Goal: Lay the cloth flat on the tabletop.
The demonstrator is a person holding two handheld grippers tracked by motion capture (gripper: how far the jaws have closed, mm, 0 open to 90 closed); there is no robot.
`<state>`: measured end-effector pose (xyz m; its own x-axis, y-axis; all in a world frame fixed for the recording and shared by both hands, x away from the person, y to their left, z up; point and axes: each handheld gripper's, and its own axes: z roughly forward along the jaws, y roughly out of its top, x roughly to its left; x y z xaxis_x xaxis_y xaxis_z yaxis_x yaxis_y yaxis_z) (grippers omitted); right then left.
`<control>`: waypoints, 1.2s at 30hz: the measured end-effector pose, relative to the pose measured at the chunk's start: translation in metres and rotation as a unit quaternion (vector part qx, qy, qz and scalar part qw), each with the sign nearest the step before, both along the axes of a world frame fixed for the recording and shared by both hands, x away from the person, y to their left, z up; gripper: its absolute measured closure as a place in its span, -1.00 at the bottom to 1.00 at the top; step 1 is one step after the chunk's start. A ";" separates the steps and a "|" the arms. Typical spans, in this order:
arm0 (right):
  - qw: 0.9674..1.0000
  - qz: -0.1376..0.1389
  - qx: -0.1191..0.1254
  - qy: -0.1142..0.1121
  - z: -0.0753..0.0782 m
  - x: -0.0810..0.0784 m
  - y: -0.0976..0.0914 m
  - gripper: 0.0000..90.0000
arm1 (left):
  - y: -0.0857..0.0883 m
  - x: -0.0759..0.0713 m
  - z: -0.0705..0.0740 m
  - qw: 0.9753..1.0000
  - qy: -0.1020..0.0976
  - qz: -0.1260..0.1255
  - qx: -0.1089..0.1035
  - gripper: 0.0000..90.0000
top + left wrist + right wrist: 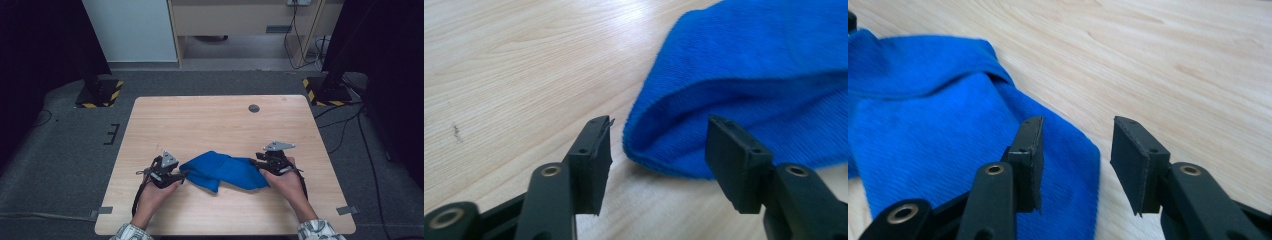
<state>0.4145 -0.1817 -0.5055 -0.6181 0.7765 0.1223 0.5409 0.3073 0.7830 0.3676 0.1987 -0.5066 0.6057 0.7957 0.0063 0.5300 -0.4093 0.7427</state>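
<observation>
- So there's a blue cloth [223, 171] lying bunched up on the near half of the wooden table [215, 120], roughly in the middle between the person's two hands.
- The left gripper [179, 176] sits right at the cloth's left end. In the left gripper view its jaws stand apart, with the folded edge of the cloth [744, 85] lying on the table just ahead of the gap. Neither pad is pressing on the fabric, so it's not holding anything.
- The right gripper [256, 163] is at the cloth's right end. In the right gripper view the jaws are apart too. The cloth [938, 135] lies flat underneath, a corner of it reaching under the left-hand jaw, and bare wood shows in the gap between the pads. Nothing pinched there either.
- The left hand [155, 192] and the right hand [286, 182] both come in from the bottom edge, with patterned sleeves just showing.
- The cloth looks rumpled and folded over itself, with a rolled fold visible along its left end.
- There's a small dark round spot [254, 108] on the far side of the table, well away from the cloth.
- Beyond the table it's grey carpet, with two black stand bases with yellow-black hazard tape, one [99, 94] at each far corner.
</observation>
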 end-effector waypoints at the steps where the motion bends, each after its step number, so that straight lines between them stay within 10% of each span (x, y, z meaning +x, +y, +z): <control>1: 1.000 0.000 0.000 0.000 0.000 0.000 0.000 0.25 | 0.000 0.000 0.000 1.000 0.000 0.000 0.000 -0.10; 12: 1.000 0.010 0.003 -0.011 -0.003 0.015 0.023 0.55 | -0.015 -0.004 0.005 0.998 -0.029 -0.043 -0.037 -0.32; 25: 0.999 0.023 -0.012 0.038 -0.025 0.027 0.030 0.25 | -0.027 -0.002 0.005 0.995 -0.039 -0.070 -0.058 -0.48; 30: 0.998 0.038 -0.014 0.042 -0.024 0.025 0.030 0.81 | -0.034 -0.001 0.001 0.993 -0.037 -0.091 -0.059 -0.54; 36: 0.998 0.042 -0.015 0.041 -0.023 0.024 0.030 0.95 | -0.042 0.003 -0.003 0.993 -0.037 -0.100 -0.057 -0.56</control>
<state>0.4384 -0.1515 -0.5286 -0.6702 0.7264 0.1523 0.5735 0.3766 0.7275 0.3703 0.1568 -0.5094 0.7530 0.6575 -0.0269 0.3893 -0.4122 0.8237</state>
